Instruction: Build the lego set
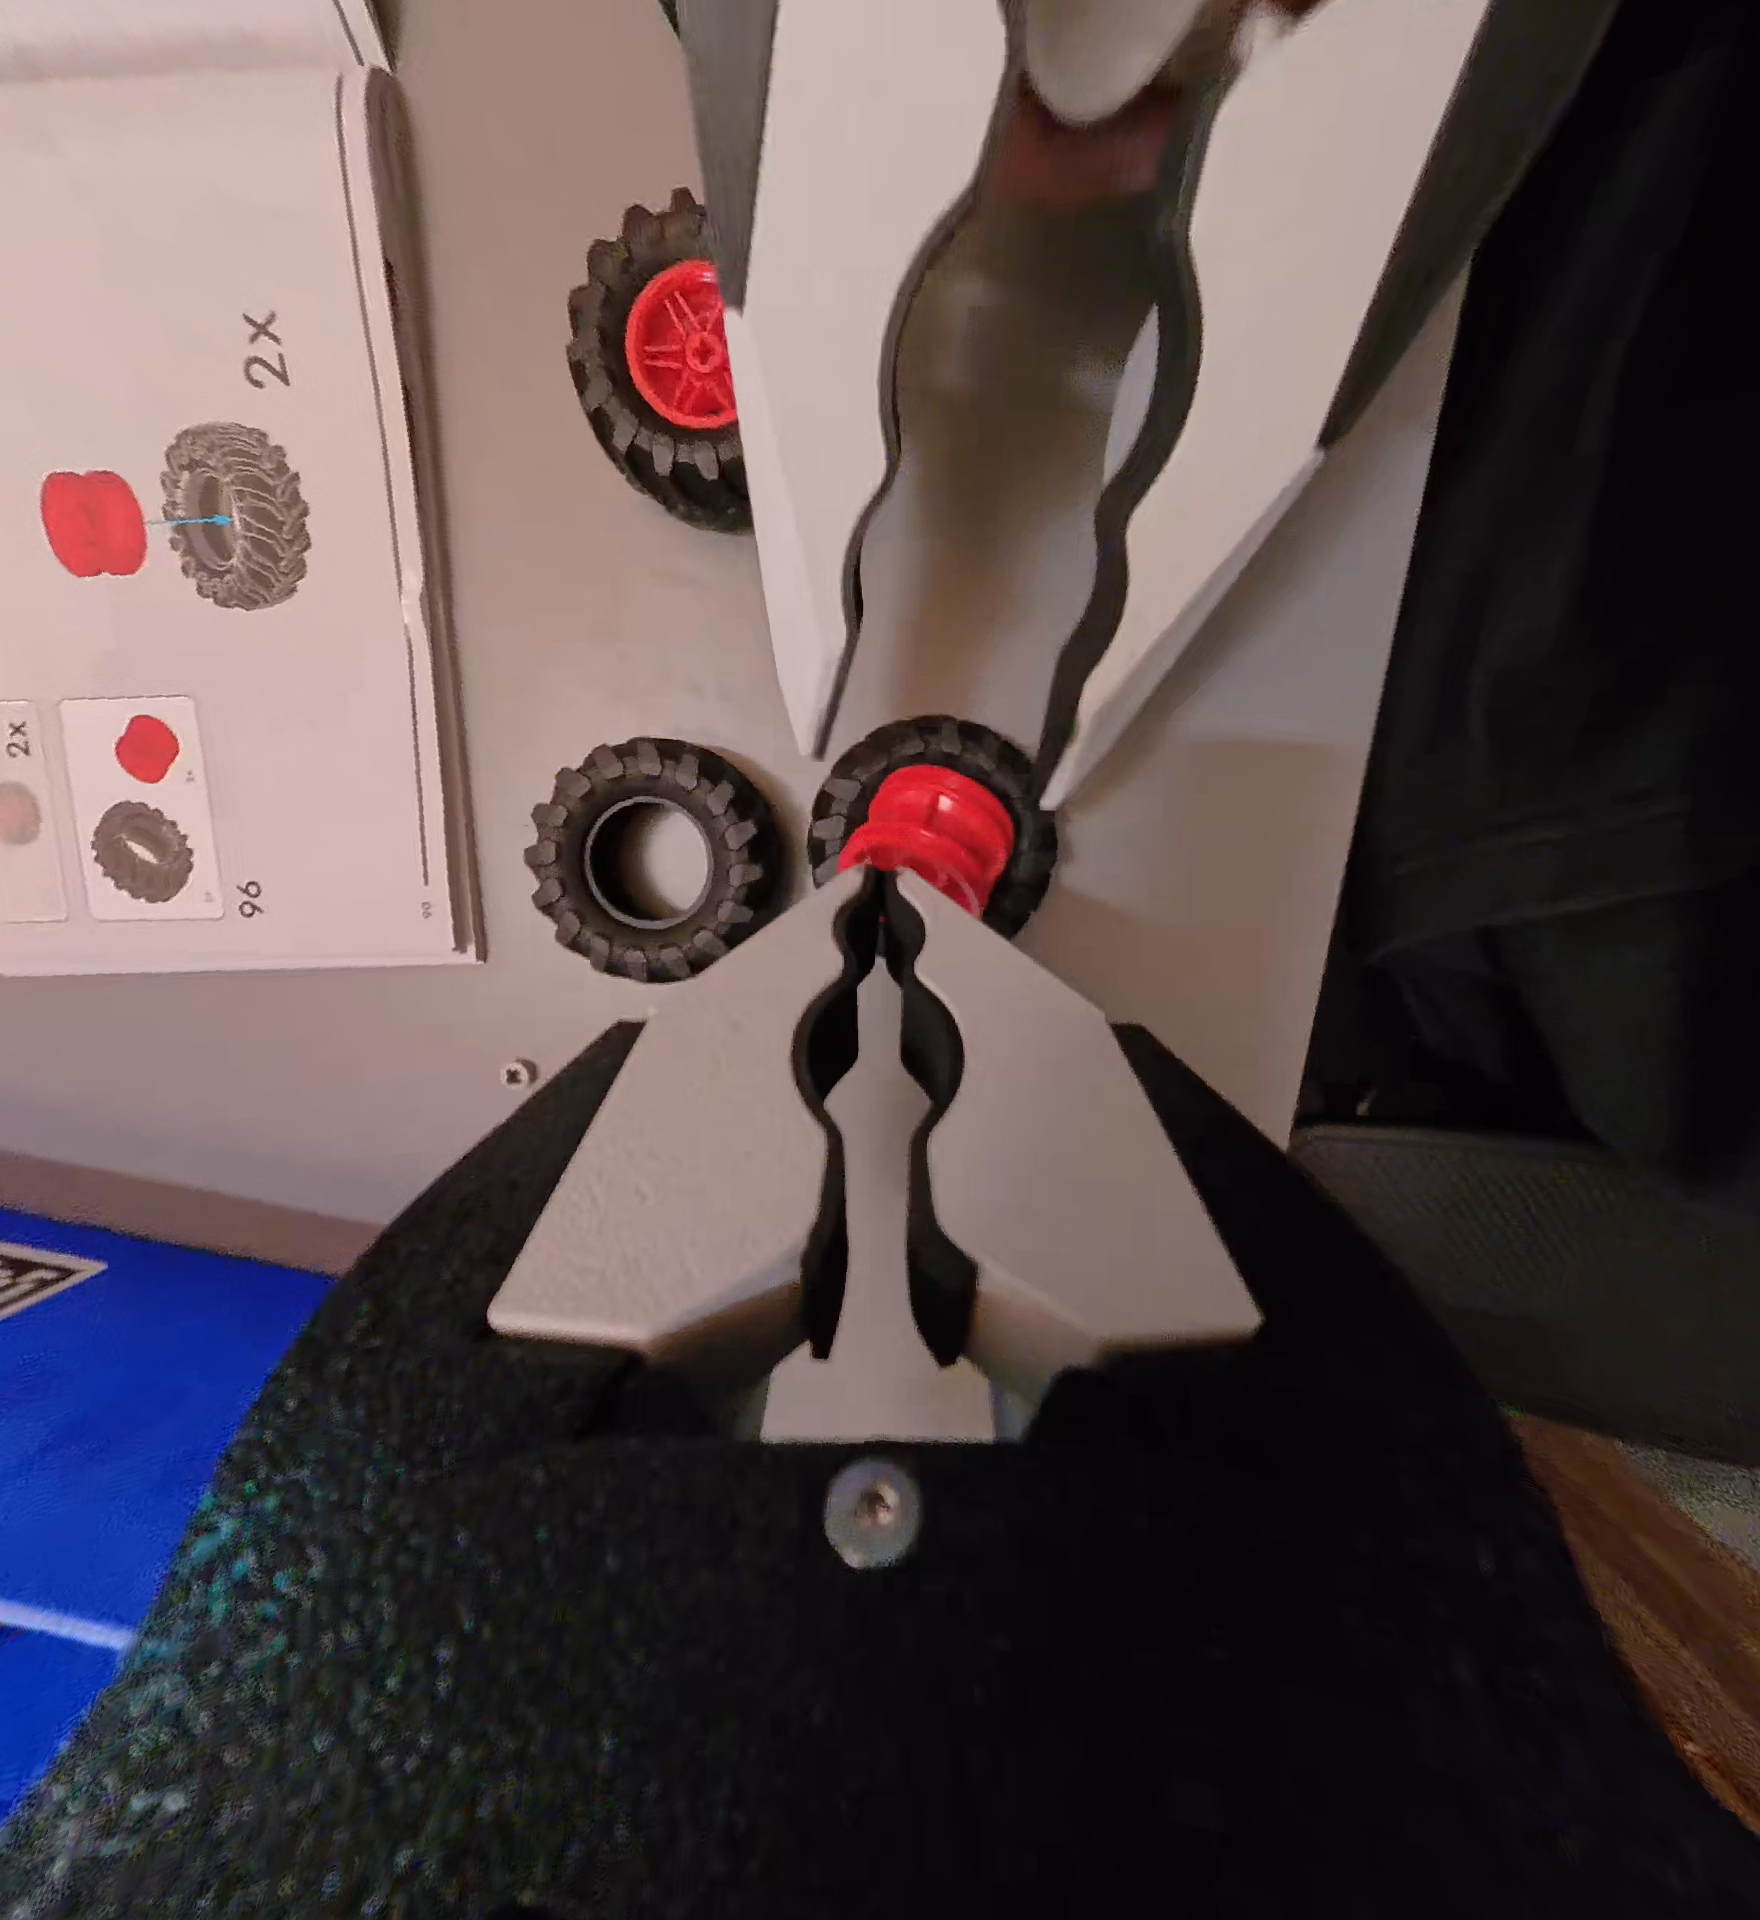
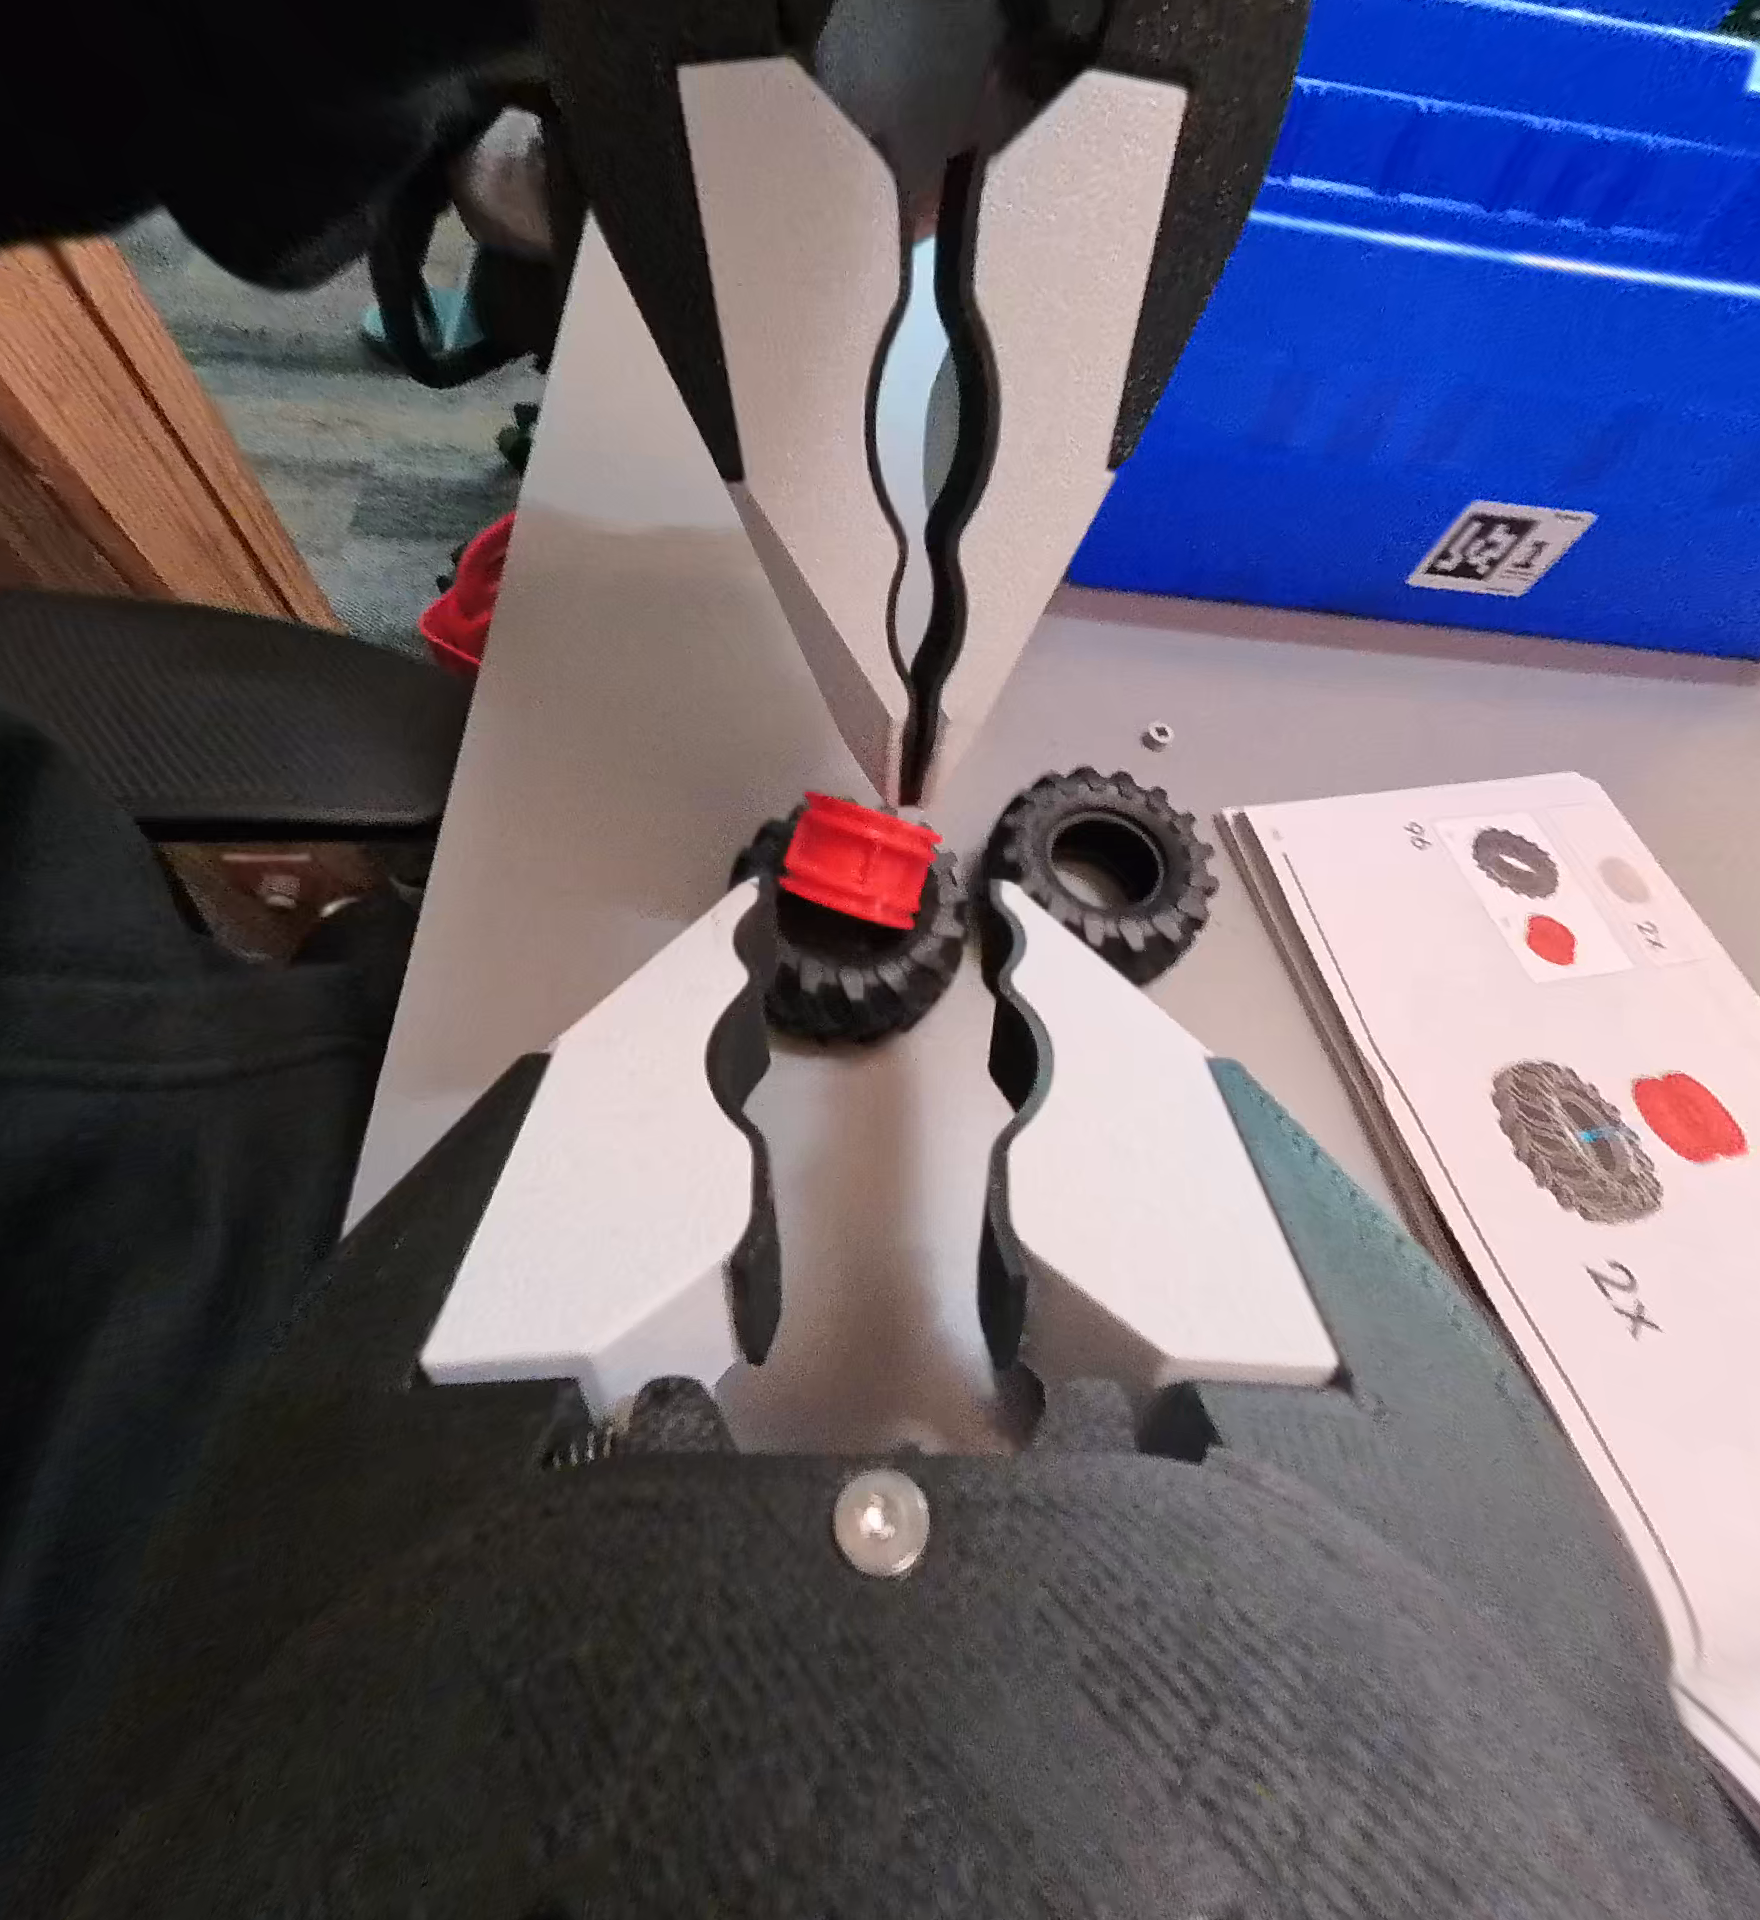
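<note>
A red wheel hub [image 1: 933,826] sits tilted, partly in the hole of a black tyre [image 1: 1021,894] on the grey table [image 1: 564,644]. My left gripper [image 1: 881,899] is shut, its tips pinching the hub's near flange. In the right wrist view the hub [image 2: 855,857] stands above the tyre [image 2: 860,987], with the left gripper [image 2: 907,795] coming down from the top. My right gripper [image 2: 876,914] is open, its jaws on either side of the tyre. It reaches in from the top of the left wrist view [image 1: 933,769].
A second, empty tyre [image 1: 658,857] [image 2: 1104,873] lies beside the first. A finished wheel with a red hub [image 1: 668,358] lies farther off. An open instruction booklet [image 1: 180,520] [image 2: 1582,1143] and a blue bin [image 2: 1478,364] border the work spot. The table edge and a black chair [image 2: 180,707] are close. The grippers are tip to tip, or close to it.
</note>
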A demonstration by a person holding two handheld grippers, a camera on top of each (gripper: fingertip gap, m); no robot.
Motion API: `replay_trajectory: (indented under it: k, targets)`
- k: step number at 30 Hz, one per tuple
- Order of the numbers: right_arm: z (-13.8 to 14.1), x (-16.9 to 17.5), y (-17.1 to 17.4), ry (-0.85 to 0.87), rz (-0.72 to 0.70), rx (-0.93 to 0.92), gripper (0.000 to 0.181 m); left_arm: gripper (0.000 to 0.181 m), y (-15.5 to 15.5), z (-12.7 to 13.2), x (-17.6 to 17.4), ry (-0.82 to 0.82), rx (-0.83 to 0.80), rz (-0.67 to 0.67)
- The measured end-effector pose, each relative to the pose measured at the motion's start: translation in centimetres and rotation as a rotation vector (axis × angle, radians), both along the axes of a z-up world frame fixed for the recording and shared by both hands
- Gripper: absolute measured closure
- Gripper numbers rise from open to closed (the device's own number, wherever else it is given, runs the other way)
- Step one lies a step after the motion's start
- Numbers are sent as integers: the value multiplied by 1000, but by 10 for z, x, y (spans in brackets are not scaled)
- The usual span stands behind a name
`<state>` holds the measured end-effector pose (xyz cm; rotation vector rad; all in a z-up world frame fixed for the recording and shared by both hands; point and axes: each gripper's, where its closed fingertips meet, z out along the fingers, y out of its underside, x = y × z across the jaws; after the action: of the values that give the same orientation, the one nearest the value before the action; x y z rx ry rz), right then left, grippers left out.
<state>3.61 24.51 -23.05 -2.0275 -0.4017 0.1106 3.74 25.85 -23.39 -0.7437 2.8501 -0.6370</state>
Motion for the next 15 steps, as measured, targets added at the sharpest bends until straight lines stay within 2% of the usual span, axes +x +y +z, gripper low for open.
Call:
replay_trajectory:
  k: [1, 4, 8, 10, 15]
  targets:
    - [1, -2, 4, 8, -1, 4, 144, 181, 2, 2, -1, 0, -8, 14]
    - [-6, -9, 5, 12, 36, -48, 163, 172, 7, 5, -4, 8, -57, 54]
    - [-7, -9, 4, 4, 31, -39, 164, 152, 2, -5, -8, 69, -158, 80]
    - [-10, -8, 1, 6, 26, -53, 165, 151, -3, -4, -6, 80, -202, 91]
    - [-14, -7, -1, 8, -5, -71, 167, 146, -11, -6, -5, 84, -184, 72]
